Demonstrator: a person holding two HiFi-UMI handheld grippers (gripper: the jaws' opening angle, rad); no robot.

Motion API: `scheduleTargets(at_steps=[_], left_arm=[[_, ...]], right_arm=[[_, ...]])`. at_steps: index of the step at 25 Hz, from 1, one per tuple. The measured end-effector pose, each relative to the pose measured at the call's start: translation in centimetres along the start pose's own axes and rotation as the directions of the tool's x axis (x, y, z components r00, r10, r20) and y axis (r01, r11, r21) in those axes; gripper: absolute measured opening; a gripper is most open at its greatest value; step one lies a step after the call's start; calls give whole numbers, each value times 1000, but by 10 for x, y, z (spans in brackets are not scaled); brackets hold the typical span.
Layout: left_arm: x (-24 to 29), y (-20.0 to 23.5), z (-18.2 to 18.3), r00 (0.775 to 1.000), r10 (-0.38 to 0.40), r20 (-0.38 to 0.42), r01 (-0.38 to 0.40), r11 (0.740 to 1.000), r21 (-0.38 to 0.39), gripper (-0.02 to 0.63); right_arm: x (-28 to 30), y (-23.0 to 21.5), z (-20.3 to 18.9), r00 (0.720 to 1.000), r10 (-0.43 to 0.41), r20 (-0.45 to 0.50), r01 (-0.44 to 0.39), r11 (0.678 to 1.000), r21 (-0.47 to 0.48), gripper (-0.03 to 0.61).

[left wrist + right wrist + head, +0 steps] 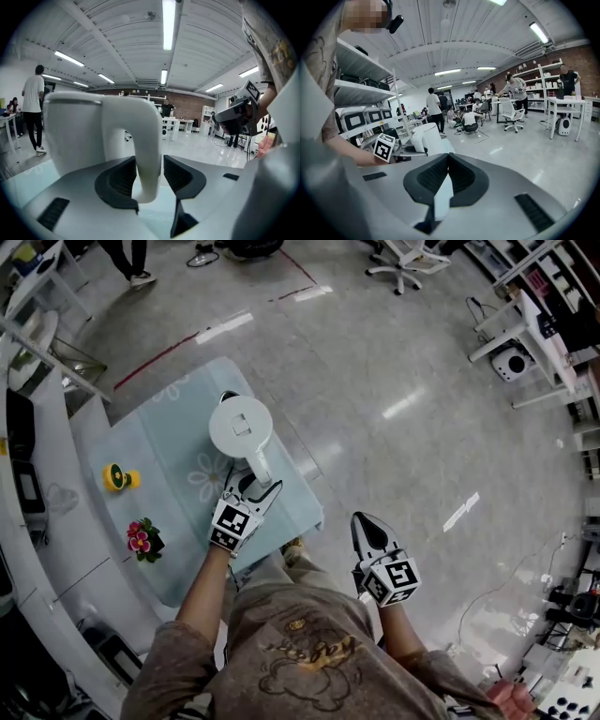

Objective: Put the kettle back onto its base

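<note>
The white kettle (242, 427) stands upright on the pale blue table (155, 442); whatever lies under it is hidden from above. Its handle (259, 465) points toward me. My left gripper (255, 486) reaches over the table's near edge with its jaws on either side of that handle. In the left gripper view the handle (148, 154) stands between the black pads (117, 180) with a slim gap on the right, so this gripper (149, 174) is open. My right gripper (368, 524) hangs over the floor to the right, shut and empty (446, 161). It sees the kettle (425, 138) to its left.
A yellow toy (117, 478) and a small pot of pink flowers (142, 539) sit on the table's left part. A white counter (42, 521) with devices runs along the left. White desks (525, 334) and an office chair (403, 259) stand across the grey floor.
</note>
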State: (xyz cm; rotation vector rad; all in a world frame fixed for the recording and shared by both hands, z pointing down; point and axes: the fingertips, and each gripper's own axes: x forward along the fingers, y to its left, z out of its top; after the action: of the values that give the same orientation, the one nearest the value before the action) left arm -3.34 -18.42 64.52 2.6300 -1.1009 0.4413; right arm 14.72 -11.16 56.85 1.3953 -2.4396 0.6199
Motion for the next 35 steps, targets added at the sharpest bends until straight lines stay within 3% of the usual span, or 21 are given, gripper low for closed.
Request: scheduleTargets(at_steps=[10,19,28,33,35], left_arm=[[-120,23,75,983,169,67,-157,975,-160,193],[-207,34,142,912,351,211,-311,929,-199,193],[-259,17,159,820,492,293,-450,870,-202,192],[-259,17,148,812,510,283,-478,860,-179,189],[-259,18,140,807,523,273,-493,852,-177,149]], right_arm=[[39,60,66,981,183,66,-179,982,-69,0],[57,96,116,942,313,121,-292,942,-163,0],[49,108,143,925,336,176,-299,931,-208,0],[47,107,137,930,328,166,-285,928,-239,0],[46,103,131,934,318,166,-274,931,-241,0]])
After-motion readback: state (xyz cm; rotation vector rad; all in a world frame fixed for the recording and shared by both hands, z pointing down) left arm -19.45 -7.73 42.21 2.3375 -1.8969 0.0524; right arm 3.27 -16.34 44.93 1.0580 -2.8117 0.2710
